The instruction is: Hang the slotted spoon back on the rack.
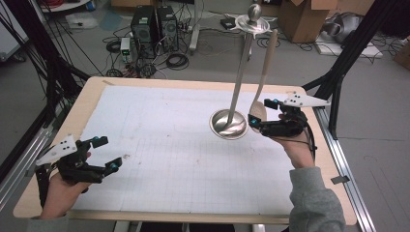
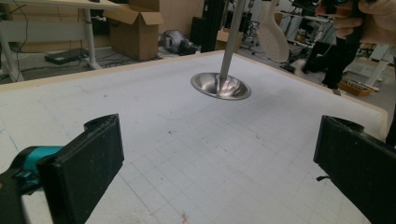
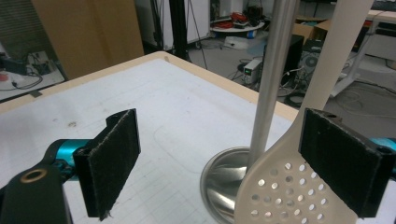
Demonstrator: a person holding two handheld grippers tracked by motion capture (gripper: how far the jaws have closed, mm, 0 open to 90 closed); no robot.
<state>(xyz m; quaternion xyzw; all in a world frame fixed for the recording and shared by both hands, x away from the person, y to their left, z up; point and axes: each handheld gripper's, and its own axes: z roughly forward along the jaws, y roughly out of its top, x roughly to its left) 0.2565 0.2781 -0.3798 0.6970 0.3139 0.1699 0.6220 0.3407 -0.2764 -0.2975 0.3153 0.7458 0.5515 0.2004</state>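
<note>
High view: a beige perforated skimmer spoon (image 1: 261, 86) hangs from the top of a polished steel utensil stand (image 1: 229, 123), whose round dished base sits on the white gridded mat (image 1: 159, 145) towards the right edge of the worktop (image 1: 92, 96), about midway along it. The spoon's paddle hangs low, just beside the base, and the right gripper (image 1: 256, 117) has its jaws standing wide on either side of that paddle, released rather than clamped.

In the right gripper view the spoon (image 3: 280, 186) lies close against the right-hand pad (image 3: 343, 158), while the left-hand pad (image 3: 114, 163) stands well apart from it. Whether the near pad touches the paddle I cannot tell.

The step in hand looks like letting the spoon hang free, or lining up on it. To do it well, the gripper should draw straight back along its own jaws, towards the right edge, without brushing the paddle, since a nudge could set the spoon swinging against the steel post or slip it off its hook. The base is light-looking, so sideways pushes are best avoided.

The right hand (image 1: 296, 147) comes in from the near right, wrist bent inward, gripper held roughly level and pointing left at the stand. The left gripper (image 1: 107, 153) rests near the near-left corner, jaws open and empty, aimed across the mat towards the stand (image 2: 220, 85).
</note>
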